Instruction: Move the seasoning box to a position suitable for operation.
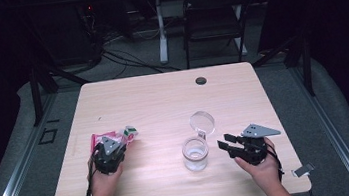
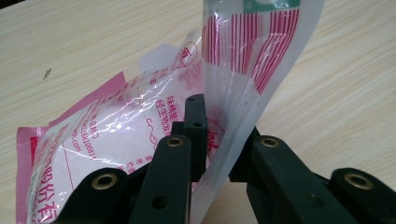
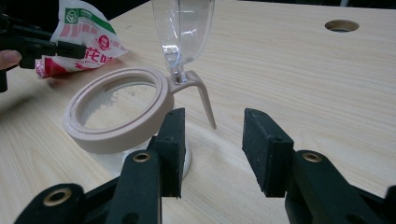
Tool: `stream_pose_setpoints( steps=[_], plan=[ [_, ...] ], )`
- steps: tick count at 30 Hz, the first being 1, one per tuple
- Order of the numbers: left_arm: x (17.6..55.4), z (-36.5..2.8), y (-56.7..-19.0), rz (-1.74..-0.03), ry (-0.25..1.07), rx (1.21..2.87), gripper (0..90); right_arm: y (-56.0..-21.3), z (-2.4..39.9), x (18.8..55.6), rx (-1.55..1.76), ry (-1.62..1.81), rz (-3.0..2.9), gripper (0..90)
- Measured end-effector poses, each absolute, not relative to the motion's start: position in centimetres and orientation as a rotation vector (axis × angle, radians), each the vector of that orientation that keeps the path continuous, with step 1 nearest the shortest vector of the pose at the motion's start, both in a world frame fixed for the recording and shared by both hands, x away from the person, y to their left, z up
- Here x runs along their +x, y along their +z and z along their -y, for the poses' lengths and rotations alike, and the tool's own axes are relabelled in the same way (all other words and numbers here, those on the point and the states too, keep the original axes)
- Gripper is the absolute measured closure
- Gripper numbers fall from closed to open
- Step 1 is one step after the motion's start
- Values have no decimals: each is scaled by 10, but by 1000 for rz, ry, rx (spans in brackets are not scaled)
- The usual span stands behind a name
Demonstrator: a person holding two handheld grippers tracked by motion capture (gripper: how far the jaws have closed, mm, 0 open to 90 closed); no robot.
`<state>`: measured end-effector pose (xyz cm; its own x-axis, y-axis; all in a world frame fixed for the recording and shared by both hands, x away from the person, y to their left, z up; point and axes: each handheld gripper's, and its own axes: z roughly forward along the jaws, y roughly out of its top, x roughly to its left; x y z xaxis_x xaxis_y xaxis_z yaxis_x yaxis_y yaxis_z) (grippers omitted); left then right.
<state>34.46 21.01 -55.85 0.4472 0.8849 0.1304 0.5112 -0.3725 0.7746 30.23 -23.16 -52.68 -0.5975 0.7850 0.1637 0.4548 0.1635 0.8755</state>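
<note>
1. The seasoning pouch (image 1: 112,136) lies at about 9 o'clock on the table (image 1: 162,99), its green-and-white top corner pointing toward 2 o'clock. In the left gripper view the pouch (image 2: 140,112) is thin, glossy film with pink stripes and print, creased and partly lifted off the wood.
2. It looks light, limp and slippery. The film folds wherever it is pinched, and loose contents would likely sag to the low end. A grip on the flat sealed edge seems the firmest place, since the filled belly would probably squirm between the pads.
3. The left gripper (image 1: 109,154) sits at the pouch's 6 o'clock side. Its jaws are clamped on an upright fold of the film, drawn close together with the sheet between them.
4. The glass jar (image 1: 195,153) stands at roughly 5 o'clock from the table's centre, well apart from the pouch. Its beige-rimmed hinged lid (image 1: 202,122) is flipped open toward 12 o'clock. In the right gripper view the jar (image 3: 116,112) holds some white grains; it is rigid and breakable.
5. The right gripper (image 1: 231,146) hovers just beside the jar at its 3 o'clock, jaws apart with nothing between them.
6. A round cable hole (image 1: 201,80) sits near 12 o'clock.
</note>
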Motion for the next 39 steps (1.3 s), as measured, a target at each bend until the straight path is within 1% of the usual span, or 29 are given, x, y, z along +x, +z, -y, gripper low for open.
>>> stream_pose_setpoints(
  steps=[12, 18, 24, 31, 39],
  plan=[
    [336, -223, -542, -1182, 736, 1976, 862, -527, 232, 302, 1183, 1417, -2115, 592],
    [327, -238, -531, -1197, 784, 1927, 885, -527, 232, 303, 1188, 1420, -2112, 591],
    [325, -247, -528, -1212, 755, 1890, 894, -527, 231, 303, 1192, 1418, -2115, 591],
    [325, -248, -526, -1217, 749, 1896, 895, -528, 230, 304, 1187, 1420, -2116, 590],
    [324, -257, -519, -1249, 738, 1853, 896, -527, 231, 303, 1192, 1421, -2107, 590]
  ],
)
